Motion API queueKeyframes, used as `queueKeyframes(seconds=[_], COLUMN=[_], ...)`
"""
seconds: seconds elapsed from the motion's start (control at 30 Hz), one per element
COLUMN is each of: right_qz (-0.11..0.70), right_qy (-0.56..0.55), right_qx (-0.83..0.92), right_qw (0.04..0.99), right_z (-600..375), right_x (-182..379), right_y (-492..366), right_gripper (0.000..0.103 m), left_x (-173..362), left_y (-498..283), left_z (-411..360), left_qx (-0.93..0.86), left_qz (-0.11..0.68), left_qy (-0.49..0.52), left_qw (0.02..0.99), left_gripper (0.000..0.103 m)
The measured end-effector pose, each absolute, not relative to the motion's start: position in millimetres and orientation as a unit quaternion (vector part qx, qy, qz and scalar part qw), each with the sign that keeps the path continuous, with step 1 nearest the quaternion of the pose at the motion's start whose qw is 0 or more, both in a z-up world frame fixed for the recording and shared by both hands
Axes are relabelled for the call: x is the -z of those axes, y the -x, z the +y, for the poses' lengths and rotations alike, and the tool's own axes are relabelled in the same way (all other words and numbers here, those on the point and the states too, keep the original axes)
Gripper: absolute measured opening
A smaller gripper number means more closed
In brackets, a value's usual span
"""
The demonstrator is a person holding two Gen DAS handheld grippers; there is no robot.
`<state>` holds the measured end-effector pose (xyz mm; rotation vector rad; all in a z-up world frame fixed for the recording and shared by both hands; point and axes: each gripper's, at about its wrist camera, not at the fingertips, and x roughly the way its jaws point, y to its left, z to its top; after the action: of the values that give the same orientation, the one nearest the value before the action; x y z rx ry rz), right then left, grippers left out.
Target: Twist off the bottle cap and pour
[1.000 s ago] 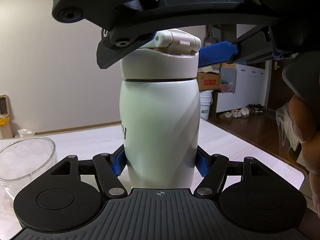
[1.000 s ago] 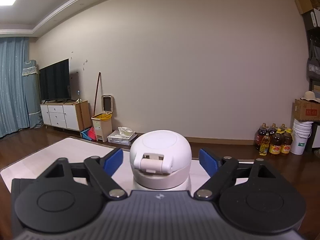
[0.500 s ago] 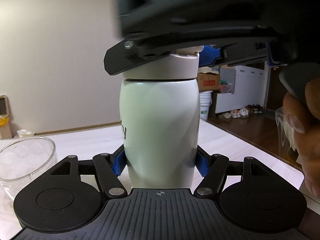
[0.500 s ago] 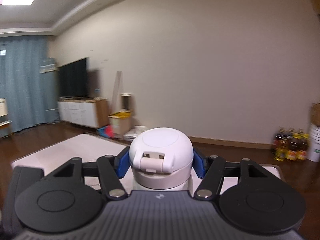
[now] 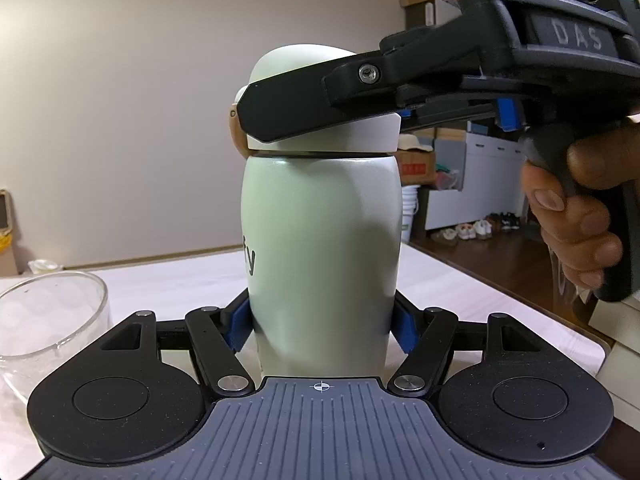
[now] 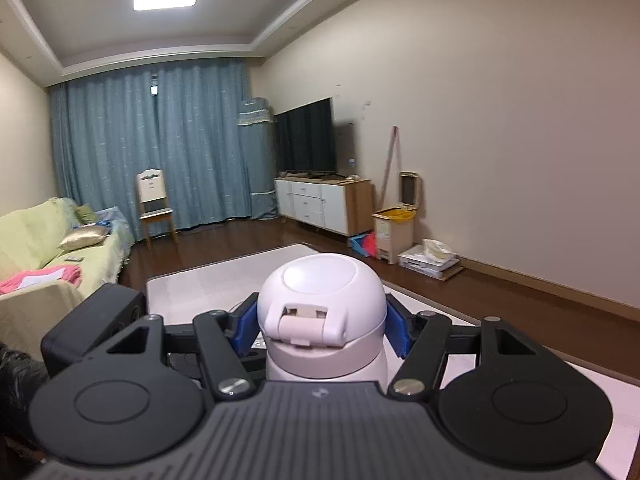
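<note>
A white bottle point(image 5: 320, 248) stands upright on the white table point(image 5: 180, 280). My left gripper point(image 5: 322, 328) is shut on its lower body, a blue pad on each side. The domed white cap point(image 6: 322, 300) sits on the bottle's neck. My right gripper point(image 6: 322, 330) reaches in from the right at cap height, one black finger point(image 5: 320, 96) crossing the front of the cap. Its jaws are opening, with the cap between them and the blue pads point(image 6: 246, 328) still against the cap's sides. A hand point(image 5: 572, 216) holds that gripper's handle.
A clear glass vessel point(image 5: 48, 312) stands on the table at the left, close to my left gripper. The table's right edge point(image 5: 520, 300) drops to a wooden floor. Boxes, a bucket and shoes lie far behind.
My right gripper closed on the cap and swung round with it: its view turned from the bare wall to the curtains. The cap's latch now faces another way. The left gripper held still.
</note>
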<state>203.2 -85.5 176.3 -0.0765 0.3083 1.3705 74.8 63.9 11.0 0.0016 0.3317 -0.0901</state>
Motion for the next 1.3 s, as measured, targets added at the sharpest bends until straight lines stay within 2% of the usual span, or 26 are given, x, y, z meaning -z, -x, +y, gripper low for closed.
queueKeyframes(seconds=[0.07, 0.27, 0.37, 0.47, 0.57, 0.63, 0.7, 0.8, 0.9, 1.1, 1.3], right_qz=[0.132, 0.104, 0.093, 0.097, 0.102, 0.107, 0.113, 0.111, 0.112, 0.117, 0.123], right_qy=[0.006, -0.033, -0.023, -0.018, 0.003, 0.008, 0.008, 0.014, 0.023, 0.042, 0.043], right_qx=[-0.608, -0.496, -0.451, -0.436, -0.426, -0.423, -0.418, -0.413, -0.415, -0.455, -0.579], right_qw=[0.783, 0.861, 0.887, 0.895, 0.899, 0.9, 0.902, 0.904, 0.903, 0.882, 0.805], right_z=[-89, -92, -85, -76, -62, -56, -51, -48, -42, -48, -58], right_x=[-181, -185, -181, -172, -162, -159, -155, -153, -154, -163, -170], right_y=[-196, -152, -134, -122, -115, -115, -116, -116, -119, -127, -171], right_gripper=[0.086, 0.086, 0.086, 0.085, 0.082, 0.074, 0.072, 0.071, 0.065, 0.064, 0.064], left_x=[-12, -13, 8, 8, 13, 12, 3, -3, -4, -3, -2], left_y=[-78, -81, -13, -6, -10, -50, -86, -91, -84, -65, -44], left_z=[63, 66, 90, 90, 101, 96, 92, 85, 86, 93, 100], left_qx=[0.044, 0.044, 0.048, 0.047, 0.047, 0.047, 0.046, 0.046, 0.046, 0.047, 0.049], left_qz=[0.165, 0.165, 0.164, 0.165, 0.165, 0.166, 0.166, 0.166, 0.166, 0.164, 0.161], left_qy=[-0.001, 0.0, 0.0, 0.0, 0.0, 0.0, 0.0, 0.0, 0.0, 0.0, -0.002], left_qw=[0.985, 0.985, 0.985, 0.985, 0.985, 0.985, 0.985, 0.985, 0.985, 0.985, 0.986], left_gripper=[0.072, 0.072, 0.072, 0.072, 0.072, 0.072, 0.072, 0.072, 0.072, 0.072, 0.072])
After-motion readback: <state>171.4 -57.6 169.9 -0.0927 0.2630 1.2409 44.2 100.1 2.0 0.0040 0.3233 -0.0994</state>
